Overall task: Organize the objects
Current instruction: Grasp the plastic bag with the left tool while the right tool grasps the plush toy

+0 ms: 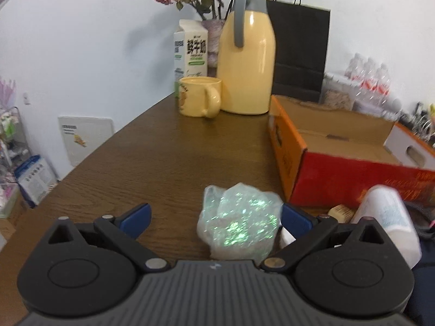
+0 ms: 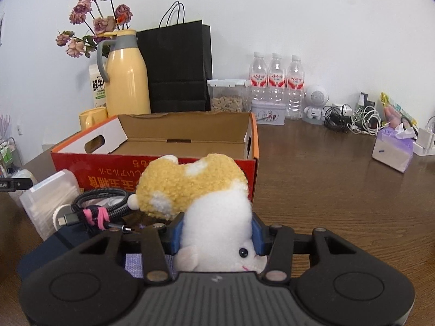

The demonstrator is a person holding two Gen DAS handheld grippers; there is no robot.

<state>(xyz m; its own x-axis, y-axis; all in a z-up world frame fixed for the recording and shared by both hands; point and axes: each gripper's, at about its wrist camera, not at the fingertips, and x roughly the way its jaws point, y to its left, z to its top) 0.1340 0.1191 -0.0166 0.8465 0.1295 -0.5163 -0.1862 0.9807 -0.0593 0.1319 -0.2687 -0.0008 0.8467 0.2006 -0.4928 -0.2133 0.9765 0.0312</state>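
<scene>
Right gripper [image 2: 217, 233]: one, its two blue pads pressed into the white body of one plush toy [image 2: 206, 198], the jaws clamped on it.
Plush toy: one, yellow-and-white, head towards the camera, lying just in front of the box and partly over a dark notebook [image 2: 51, 247].
Left gripper [image 1: 214, 217]: one, jaws spread wide; one iridescent crumpled bag [image 1: 239, 222] sits between them, touching the right pad and well clear of the left.
Box [image 2: 152, 163]: one red-and-orange cardboard carton, lid flaps folded open, interior bare as far as the right wrist view shows.
Table [image 2: 326, 190]: one, dark wood grain, bearing everything listed.
Cable [image 2: 100, 206]: one coiled braided lead tied with a pink band, lying left of the toy.
Plastic case [image 2: 49, 198]: one translucent container beside the cable; contents blurred, possibly cotton swabs.
Thermos [image 1: 246, 62]: one, pale yellow with grey handle.
Mug [image 1: 199, 96]: one, yellow, just beside the thermos.
Milk carton [image 1: 190, 49]: one, behind the mug.
Paper bag [image 2: 176, 68]: one, black, upright against the wall.
Water bottles [image 2: 276, 81]: three, in a row.
Tissue pack [image 2: 392, 149]: one, at the far right.
</scene>
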